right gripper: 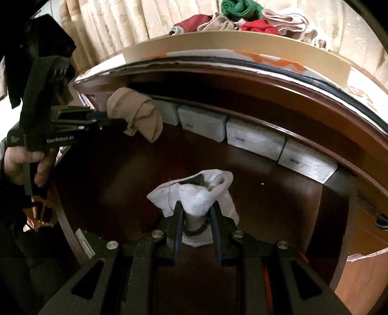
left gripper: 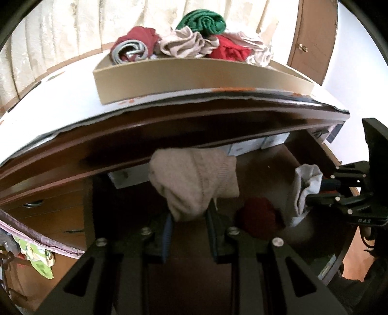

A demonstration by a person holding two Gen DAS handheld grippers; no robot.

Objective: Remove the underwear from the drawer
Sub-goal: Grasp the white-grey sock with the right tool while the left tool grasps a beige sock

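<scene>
Both tools are clenched on cloth: the left gripper (left gripper: 189,218) pinches a beige rolled piece (left gripper: 194,179), the right gripper (right gripper: 196,218) a white piece (right gripper: 201,193), both hanging above the drawer (right gripper: 121,169) floor. To my eye, lift each clear of the dresser's front edge before swinging to the tray (left gripper: 169,77) on top, already heaped.

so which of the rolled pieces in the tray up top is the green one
The green roll, at the back of the tan tray, topping the pile; the others are dark red, beige, bright red and pale pink.
</scene>
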